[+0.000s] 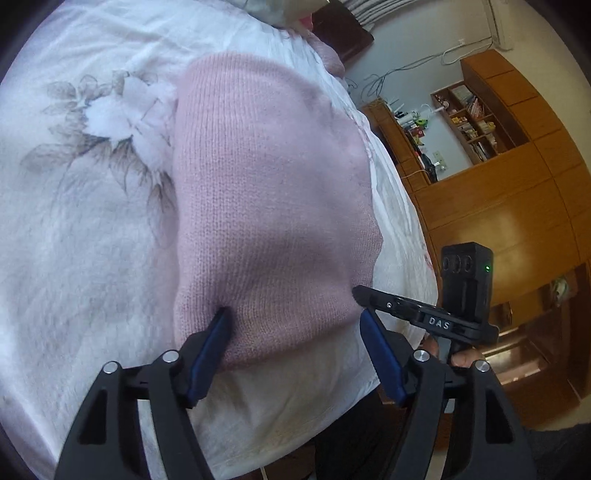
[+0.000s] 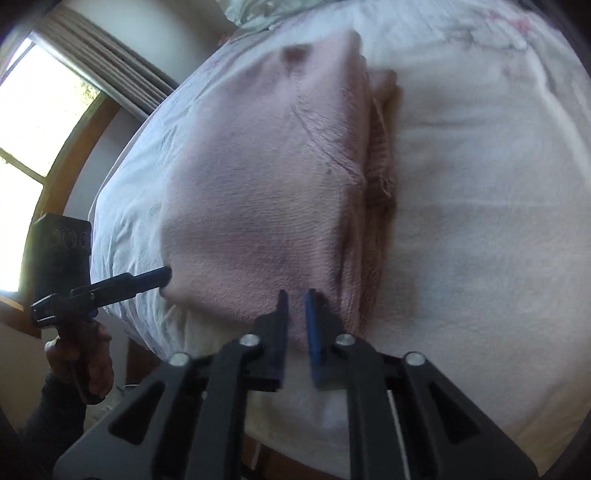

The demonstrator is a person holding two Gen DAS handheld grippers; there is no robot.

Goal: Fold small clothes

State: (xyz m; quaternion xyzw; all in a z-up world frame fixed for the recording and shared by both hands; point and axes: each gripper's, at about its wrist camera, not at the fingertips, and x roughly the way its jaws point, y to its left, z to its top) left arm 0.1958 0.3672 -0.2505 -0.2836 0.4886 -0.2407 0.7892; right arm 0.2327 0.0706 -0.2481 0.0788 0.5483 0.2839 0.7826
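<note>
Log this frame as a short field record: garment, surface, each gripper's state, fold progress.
garment: pink knit sweater, partly folded, layers stacked along one side
surface: white bedspread with grey floral print
left gripper: jaws open, spread over the sweater's near edge
right gripper: jaws nearly closed at the near edge; whether they pinch fabric cannot be told
fold progress: unfinished
background: wooden shelving

Bed [image 1: 74, 240] under a white cover with faded grey leaf print. Dark headboard [image 1: 343, 33] at the far end. Pale wall [image 1: 413, 51] with loose cables. Wooden cabinets [image 1: 517, 184] with open shelves [image 1: 469, 122], cluttered. Opposite side: wood-framed window [image 2: 33, 122], bright daylight, grey curtain [image 2: 107, 62] bunched alongside.
</note>
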